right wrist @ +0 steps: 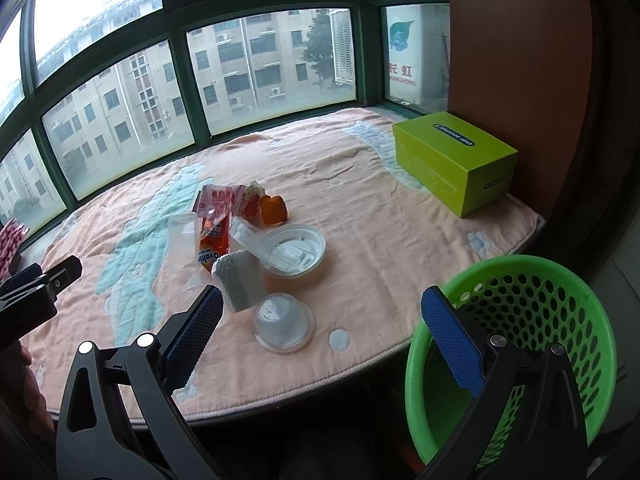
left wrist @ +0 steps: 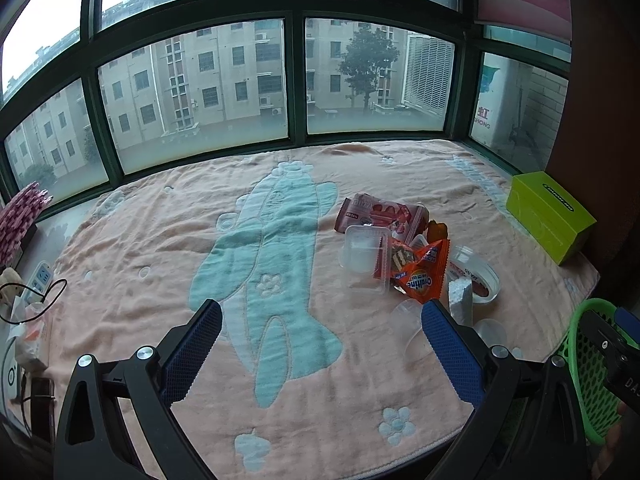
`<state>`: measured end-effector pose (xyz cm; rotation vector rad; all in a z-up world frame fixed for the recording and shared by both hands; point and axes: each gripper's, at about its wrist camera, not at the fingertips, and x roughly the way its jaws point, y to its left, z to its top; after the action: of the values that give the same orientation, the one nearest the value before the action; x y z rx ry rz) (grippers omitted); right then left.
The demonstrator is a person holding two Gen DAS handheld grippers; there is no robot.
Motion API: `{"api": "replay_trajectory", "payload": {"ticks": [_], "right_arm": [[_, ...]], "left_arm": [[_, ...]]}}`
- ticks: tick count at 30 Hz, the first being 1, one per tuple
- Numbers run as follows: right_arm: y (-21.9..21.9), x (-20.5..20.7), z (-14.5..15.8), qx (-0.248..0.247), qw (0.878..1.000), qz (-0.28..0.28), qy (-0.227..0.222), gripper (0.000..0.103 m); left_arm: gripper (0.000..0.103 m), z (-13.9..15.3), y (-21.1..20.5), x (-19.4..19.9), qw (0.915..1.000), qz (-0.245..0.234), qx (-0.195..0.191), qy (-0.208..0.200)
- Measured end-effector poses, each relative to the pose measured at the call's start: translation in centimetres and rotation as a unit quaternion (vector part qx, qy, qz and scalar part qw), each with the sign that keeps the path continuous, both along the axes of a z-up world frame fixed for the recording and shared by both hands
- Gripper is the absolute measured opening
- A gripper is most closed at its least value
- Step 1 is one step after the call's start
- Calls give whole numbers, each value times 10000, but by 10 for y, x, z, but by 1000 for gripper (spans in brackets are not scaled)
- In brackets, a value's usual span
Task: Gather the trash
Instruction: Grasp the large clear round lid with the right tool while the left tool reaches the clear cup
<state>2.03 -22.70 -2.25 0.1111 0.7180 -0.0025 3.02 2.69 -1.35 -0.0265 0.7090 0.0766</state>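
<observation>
- Left tongs (left wrist: 322, 320) spread, empty, above the pink blanket (left wrist: 160, 264).
- Right tongs (right wrist: 322, 312) spread, empty, near the clear cup (right wrist: 283, 326).
- Green basket (right wrist: 560, 280) at the near right.

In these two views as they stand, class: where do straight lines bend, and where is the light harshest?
Left wrist view: the window frame bows into an arc, and the sky panes at top left are blown out white. Right wrist view: the frame bends the same way, the towel is evenly lit with soft shadows, and the green basket looks stretched near the corner.
</observation>
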Motion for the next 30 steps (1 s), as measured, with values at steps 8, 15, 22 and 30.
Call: {"api": "replay_trajectory", "payload": {"ticks": [8, 15, 22, 30], "right_arm": [[4, 36, -9, 370, 9985, 311, 239, 98], [8, 73, -21, 856, 9938, 515, 490, 98], [7, 109, -40, 1389, 9845, 716, 795, 98], [6, 140, -61, 1739, 9752, 807, 1107, 98]], "left_arm": [[97, -6, 8, 9, 9999, 87, -28, 107], [97, -14, 12, 17, 9997, 90, -69, 211], [97, -25, 13, 25, 9994, 53, -87, 338], [97, -34, 8, 30, 9990, -93, -78, 434]]}}
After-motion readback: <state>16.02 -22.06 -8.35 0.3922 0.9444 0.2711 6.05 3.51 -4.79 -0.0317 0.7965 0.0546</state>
